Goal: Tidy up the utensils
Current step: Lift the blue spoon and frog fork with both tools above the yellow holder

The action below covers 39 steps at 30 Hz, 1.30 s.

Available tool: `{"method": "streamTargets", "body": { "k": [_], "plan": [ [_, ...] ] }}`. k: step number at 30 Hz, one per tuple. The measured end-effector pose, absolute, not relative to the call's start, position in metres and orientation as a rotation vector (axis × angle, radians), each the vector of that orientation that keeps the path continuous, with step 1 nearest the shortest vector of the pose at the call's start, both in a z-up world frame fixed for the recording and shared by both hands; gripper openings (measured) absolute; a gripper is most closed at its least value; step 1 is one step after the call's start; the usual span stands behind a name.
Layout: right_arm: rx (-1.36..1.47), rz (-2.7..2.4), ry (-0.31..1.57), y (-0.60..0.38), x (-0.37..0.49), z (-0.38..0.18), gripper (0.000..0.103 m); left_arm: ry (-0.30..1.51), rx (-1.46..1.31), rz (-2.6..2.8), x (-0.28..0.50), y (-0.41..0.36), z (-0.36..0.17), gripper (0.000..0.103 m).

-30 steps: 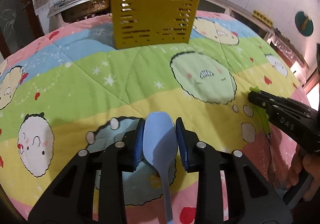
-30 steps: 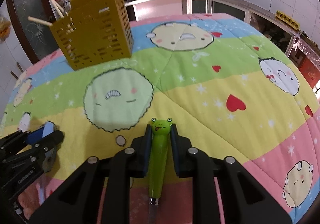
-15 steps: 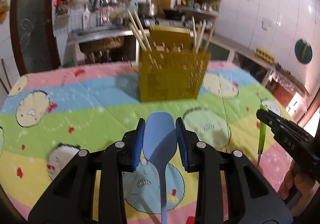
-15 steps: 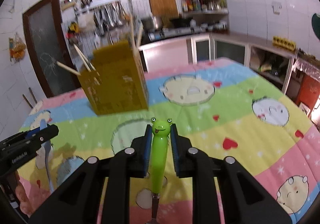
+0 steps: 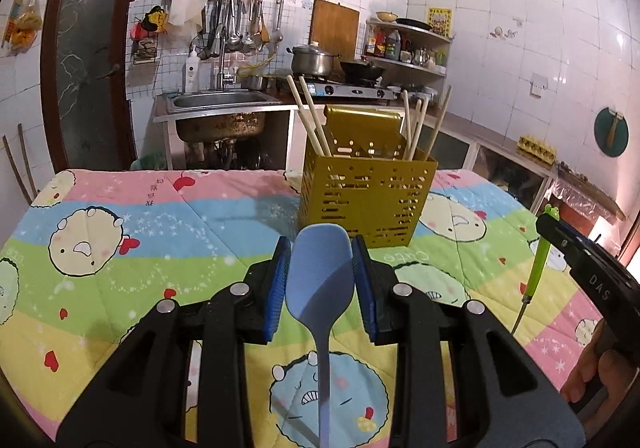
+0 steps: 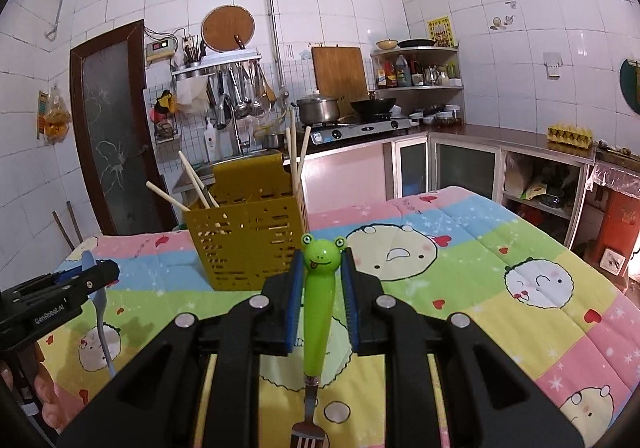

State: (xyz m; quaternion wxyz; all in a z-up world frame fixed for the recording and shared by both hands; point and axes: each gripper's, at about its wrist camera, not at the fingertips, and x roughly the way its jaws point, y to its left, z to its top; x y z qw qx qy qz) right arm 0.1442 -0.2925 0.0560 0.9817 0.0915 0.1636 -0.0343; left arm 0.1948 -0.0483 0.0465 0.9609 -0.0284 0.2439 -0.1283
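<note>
Left wrist: left gripper clamps blue spoon, right gripper frog fork; yellow caddy ahead.

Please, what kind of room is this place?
It looks like a home kitchen. A steel sink stands by the back wall, a pot sits on a gas stove, and ladles hang from a wall rack.

black grippers, blue pads, silver screws
</note>
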Motion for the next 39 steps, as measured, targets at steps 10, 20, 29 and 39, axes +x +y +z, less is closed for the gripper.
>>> {"method": "streamTargets", "body": {
  "k": [10,20,29,39],
  "plan": [
    [0.144,-0.065,0.276,-0.281,0.158,0.067,0.019,0.415,-0.057,-0.254,0.201,-0.045,0.06,0.03],
    [0.107,-0.058,0.244,-0.276,0.173,0.079,0.019,0.384,-0.068,-0.26,0.219,-0.043,0.069,0.03],
    [0.093,-0.048,0.246,-0.273,0.18,0.08,0.019,0.36,-0.073,-0.266,0.224,-0.043,0.076,0.03],
    [0.086,-0.038,0.24,-0.272,0.182,0.086,0.019,0.342,-0.081,-0.275,0.223,-0.041,0.087,0.03]
  ]
}}
